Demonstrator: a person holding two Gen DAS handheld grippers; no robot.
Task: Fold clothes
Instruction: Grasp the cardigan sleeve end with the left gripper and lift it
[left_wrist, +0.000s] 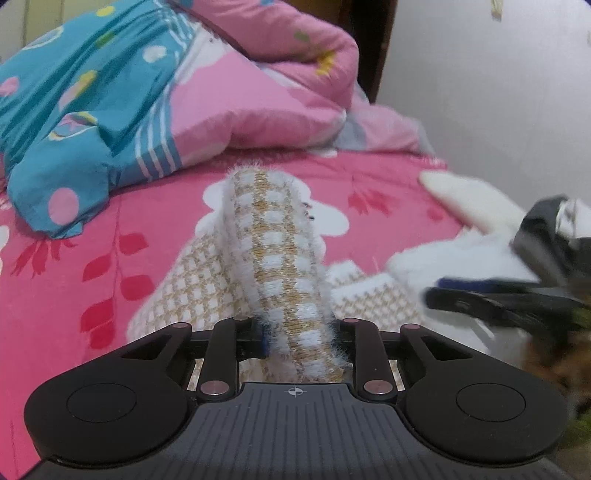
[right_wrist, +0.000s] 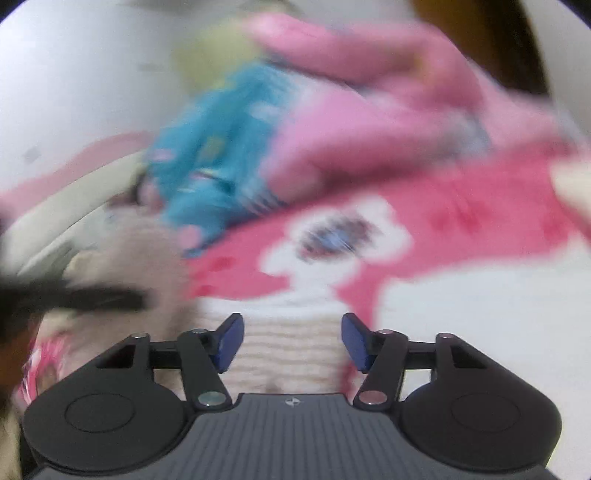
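- Bed w/ a bright pink floral sheet (left_wrist: 155, 206) fills my left cam; pale wall (left_wrist: 480, 92) far right, dark wood edge at far centre.
- Task thing: a fuzzy garment (left_wrist: 273, 258) w/ gold-and-white check, lying mid-bed, near side. One strip of it rises up off the sheet straight toward my left cam; the rest spreads flat to either side below it.
- My left gripper (left_wrist: 299, 336) is clamped on that raised strip: jaws narrow, fabric pinched between them, fuzz sticking out both sides.
- White fluffy part of the garment (left_wrist: 454, 254) sits to the right, near the bed edge.
- In left cam the right gripper (left_wrist: 495, 295) shows at far right, blurred, over the white fluffy part. Can't tell contact from there.
- Right cam is heavily motion-blurred. My right gripper (right_wrist: 291, 343) has its jaws wide apart, blue pads (right_wrist: 231, 343) showing, nothing between them. Pale ribbed/striped fabric (right_wrist: 291, 332) lies just beyond the gap; can't tell if touching.
- A dark blurred shape at left edge of right cam, prob. the other tool, unclear.
- Further out: bunched quilt (left_wrist: 110, 92), blue w/ dots on the left, pink on the right, piled at far side of the bed behind the garment, apart from it.
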